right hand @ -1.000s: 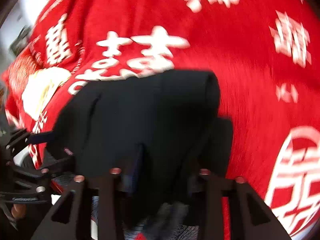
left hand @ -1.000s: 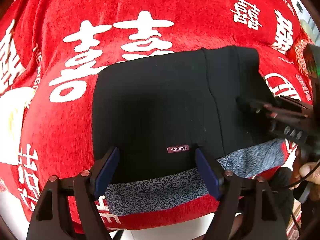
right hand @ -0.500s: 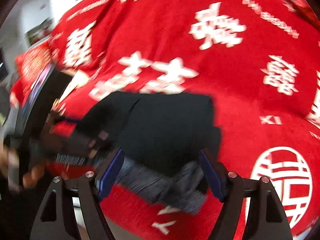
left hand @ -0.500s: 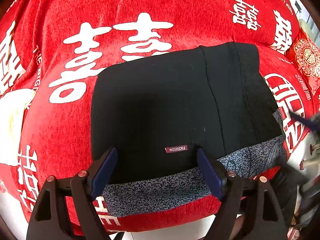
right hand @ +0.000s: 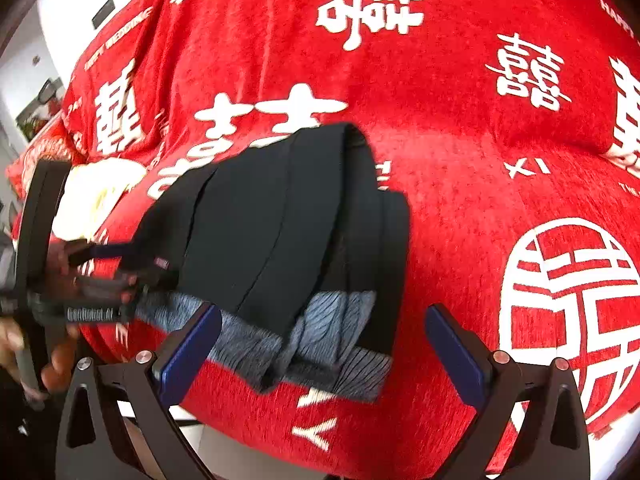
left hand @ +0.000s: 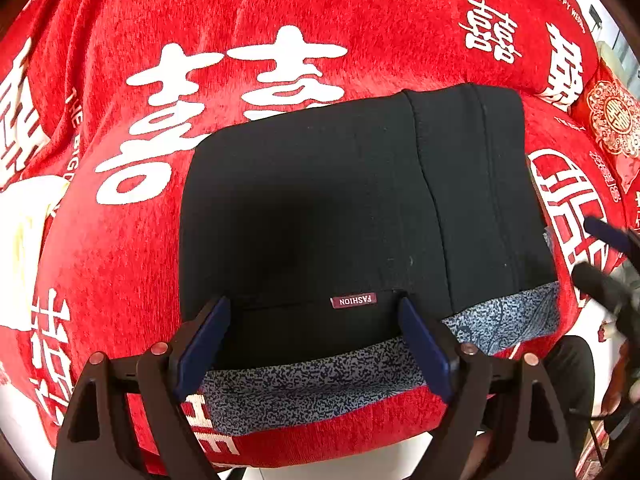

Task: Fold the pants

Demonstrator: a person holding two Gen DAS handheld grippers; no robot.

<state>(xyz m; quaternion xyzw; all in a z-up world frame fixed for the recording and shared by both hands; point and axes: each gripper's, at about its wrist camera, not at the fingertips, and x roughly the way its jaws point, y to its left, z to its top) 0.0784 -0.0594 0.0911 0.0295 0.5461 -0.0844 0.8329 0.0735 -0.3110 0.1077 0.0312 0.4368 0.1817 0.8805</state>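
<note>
The black pants point(left hand: 320, 208) lie folded into a bundle on the red blanket point(left hand: 280, 8), grey speckled lining showing along the near edge. A small "FASHION" label point(left hand: 353, 301) sits by that edge. My left gripper point(left hand: 314, 340) straddles the near edge around the label; its jaws are opening and the pads do not press the cloth. My right gripper point(right hand: 324, 348) hangs just off the bundle's near right corner; its jaws are opening wide, with the grey lining point(right hand: 320, 332) loose between them. In the right wrist view the pants point(right hand: 260, 220) show several stacked layers, with the left gripper point(right hand: 100, 276) at their left.
The red blanket point(right hand: 480, 140) carries white characters and drops off at the near edge onto a white floor. A cream patch point(right hand: 100, 188) lies left of the pants. A red patterned cushion point(left hand: 612, 120) sits far right. A hand point(right hand: 52, 364) holds the left gripper.
My right gripper let go of the folded pants, opened wide and drew back off the bundle toward the near right. The left gripper stayed put, jaws slightly wider.
</note>
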